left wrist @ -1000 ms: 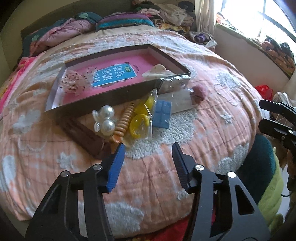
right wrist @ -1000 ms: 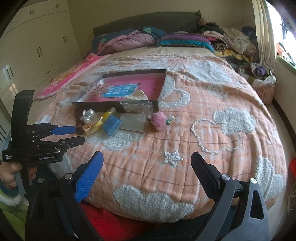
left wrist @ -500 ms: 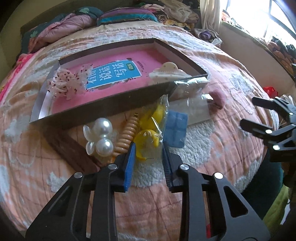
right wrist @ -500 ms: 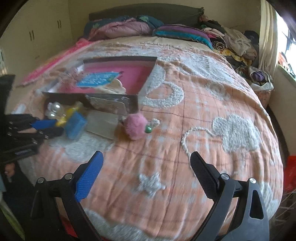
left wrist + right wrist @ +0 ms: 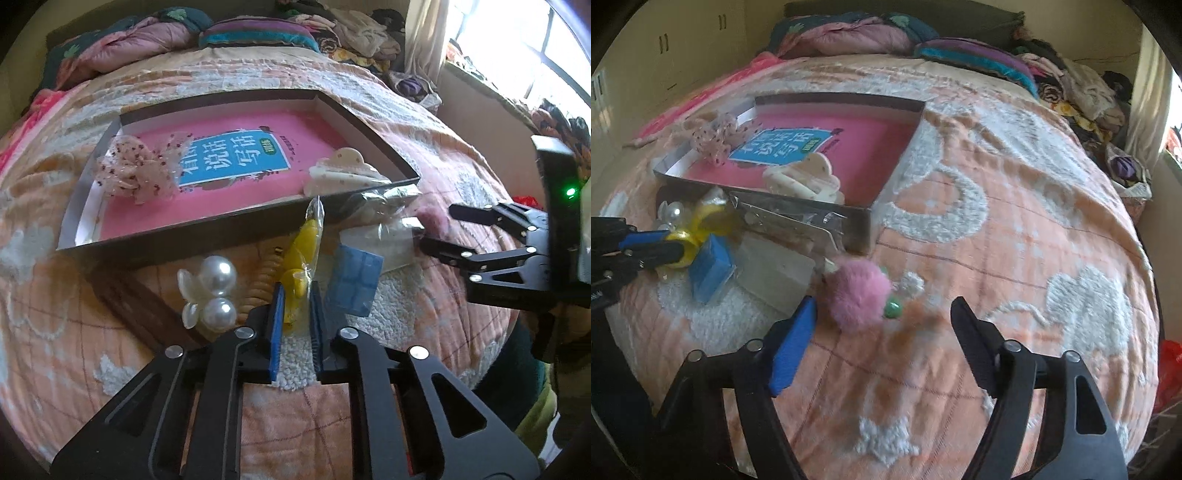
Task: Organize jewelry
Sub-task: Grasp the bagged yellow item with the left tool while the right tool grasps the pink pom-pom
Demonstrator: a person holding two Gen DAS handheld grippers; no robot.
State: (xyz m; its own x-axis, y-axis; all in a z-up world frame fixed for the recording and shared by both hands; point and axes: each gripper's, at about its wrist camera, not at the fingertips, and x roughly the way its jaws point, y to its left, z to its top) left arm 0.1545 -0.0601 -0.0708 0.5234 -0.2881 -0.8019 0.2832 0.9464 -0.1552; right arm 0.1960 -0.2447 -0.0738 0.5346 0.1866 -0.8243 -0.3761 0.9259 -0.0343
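Observation:
My left gripper (image 5: pixel 297 295) is shut on a yellow hair piece in a clear wrapper (image 5: pixel 304 240), which stands up between the blue pads in front of the shallow dark box (image 5: pixel 221 229). In the right wrist view the left gripper (image 5: pixel 665 245) holds the yellow piece (image 5: pixel 709 218) at the far left. My right gripper (image 5: pixel 882 310) hovers low over the bedspread with its jaws closing. A pink pom-pom (image 5: pixel 858 295) with a green bead (image 5: pixel 892 306) lies just ahead of its fingertips, untouched. The box holds a pink book, a white claw clip (image 5: pixel 343 173) and a lace bow (image 5: pixel 140 173).
Beside the held piece lie a pearl clip (image 5: pixel 212 291), an orange spiral tie (image 5: pixel 264 280), a blue block (image 5: pixel 354 280), a flat clear packet (image 5: pixel 388 243) and a brown strip (image 5: pixel 140 306). Pillows and piled clothes (image 5: pixel 1082 92) line the bed's far end.
The left jaws have shut on the yellow wrapped piece and lifted its wrapper upright. The right gripper came down toward the pink pom-pom and its jaws narrowed.

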